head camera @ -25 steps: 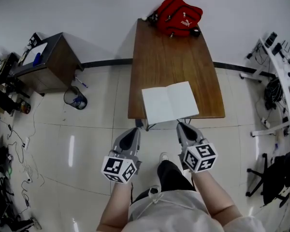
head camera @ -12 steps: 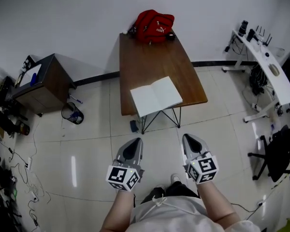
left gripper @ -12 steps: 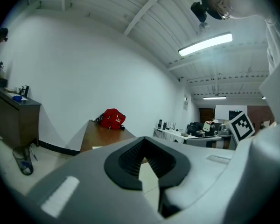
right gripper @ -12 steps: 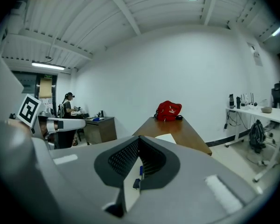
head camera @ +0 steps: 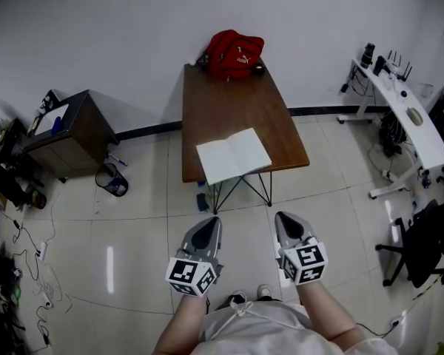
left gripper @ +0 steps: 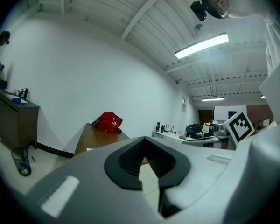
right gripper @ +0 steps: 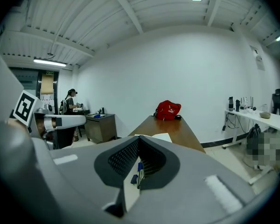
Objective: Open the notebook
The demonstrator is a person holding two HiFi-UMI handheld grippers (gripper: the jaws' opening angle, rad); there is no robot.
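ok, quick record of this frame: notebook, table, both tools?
notebook: open, lying flat at the table's near end, white pages up
table: wooden; red backpack at far end
left tool: jaws together, empty, short of the table
right tool: jaws together, empty, short of the table
contact: neither tool touches the notebook

Wooden table (head camera: 240, 113) w/ open notebook (head camera: 233, 156) at near edge, red bag (head camera: 234, 52) at far end.
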